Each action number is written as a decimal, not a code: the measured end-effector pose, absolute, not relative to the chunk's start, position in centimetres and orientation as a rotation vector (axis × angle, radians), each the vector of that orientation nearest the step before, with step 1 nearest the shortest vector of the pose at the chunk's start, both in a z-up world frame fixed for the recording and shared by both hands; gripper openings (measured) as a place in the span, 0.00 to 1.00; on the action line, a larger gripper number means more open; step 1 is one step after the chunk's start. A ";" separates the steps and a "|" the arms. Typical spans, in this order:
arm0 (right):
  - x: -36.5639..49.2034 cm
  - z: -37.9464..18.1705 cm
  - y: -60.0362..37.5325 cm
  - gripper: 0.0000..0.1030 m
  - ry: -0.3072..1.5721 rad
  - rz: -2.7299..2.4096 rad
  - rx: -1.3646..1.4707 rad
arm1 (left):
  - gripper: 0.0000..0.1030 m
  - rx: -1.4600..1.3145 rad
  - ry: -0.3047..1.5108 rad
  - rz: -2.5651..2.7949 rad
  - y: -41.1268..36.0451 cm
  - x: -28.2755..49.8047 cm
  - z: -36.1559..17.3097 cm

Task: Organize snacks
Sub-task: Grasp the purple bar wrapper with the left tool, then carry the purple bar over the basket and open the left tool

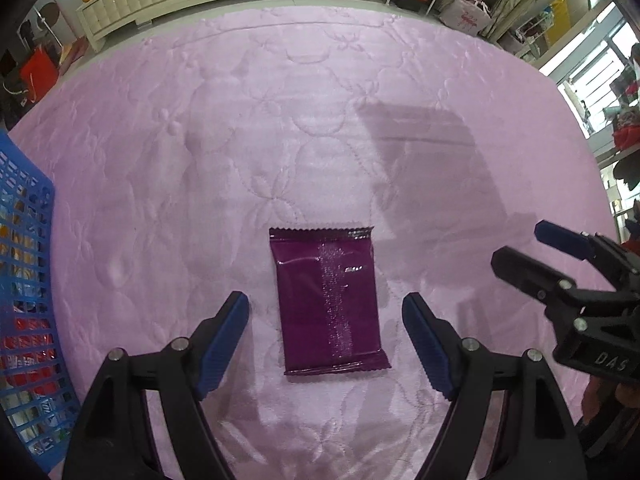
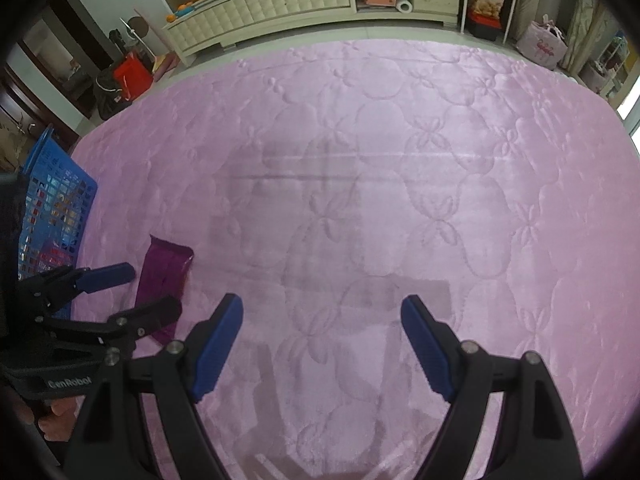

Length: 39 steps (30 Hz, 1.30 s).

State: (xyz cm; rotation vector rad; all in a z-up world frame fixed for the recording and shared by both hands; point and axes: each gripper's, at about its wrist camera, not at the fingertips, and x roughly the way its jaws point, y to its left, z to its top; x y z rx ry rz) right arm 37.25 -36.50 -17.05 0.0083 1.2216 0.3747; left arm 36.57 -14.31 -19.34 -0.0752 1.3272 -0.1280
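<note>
The left hand-held gripper (image 1: 325, 336) points steeply down at a pink quilted bed cover (image 1: 320, 140), its two blue-padded fingers (image 1: 224, 344) spread wide apart. Between them, touching neither pad, lies a dark purple snack packet (image 1: 328, 300), flat on the cover with its long side running from 12 to 6 o'clock and its crimped ends at top and bottom. At 9 o'clock in the left wrist view, at the bed's edge, stands a blue plastic basket (image 1: 24, 280) with lattice walls; colourful wrappers show through the holes. At 3 o'clock the right hand-held gripper (image 1: 516, 252) enters, well clear of the packet.

In the right wrist view, the right hand-held gripper (image 2: 322, 340) also has its fingers apart, with only bare pink cover between them. The purple packet (image 2: 164, 276) sits at 9 o'clock, partly hidden by the left hand-held gripper (image 2: 148, 292), with the blue basket (image 2: 60, 208) just beyond. Past the bed at 12 o'clock runs a cream cabinet (image 2: 280, 4).
</note>
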 end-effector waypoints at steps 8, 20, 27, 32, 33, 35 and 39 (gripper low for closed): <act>37.1 -17.4 -36.4 0.82 1.225 0.370 0.028 | 0.46 0.000 1.295 -0.117 -15.9 35.8 -20.1; 36.2 -15.6 -36.1 0.82 1.199 0.355 0.006 | 0.45 -0.003 1.230 -0.172 -15.4 33.5 -17.7; 34.3 -12.4 -35.7 0.82 1.130 0.358 -0.015 | 0.45 -0.020 1.138 -0.173 -14.0 31.2 -13.8; 32.7 -9.6 -34.6 0.82 1.070 0.358 -0.022 | 0.45 -0.020 1.057 -0.163 -12.6 29.0 -10.3; 32.3 -8.9 -34.4 0.83 1.054 0.360 -0.020 | 0.45 -0.020 1.041 -0.163 -12.3 28.6 -9.7; 31.5 -7.7 -33.8 0.84 1.025 0.364 -0.024 | 0.45 -0.023 1.007 -0.160 -11.4 27.5 -8.3; 30.1 -5.4 -32.3 0.85 0.972 0.380 -0.049 | 0.45 -0.022 0.962 -0.145 -9.9 26.1 -6.8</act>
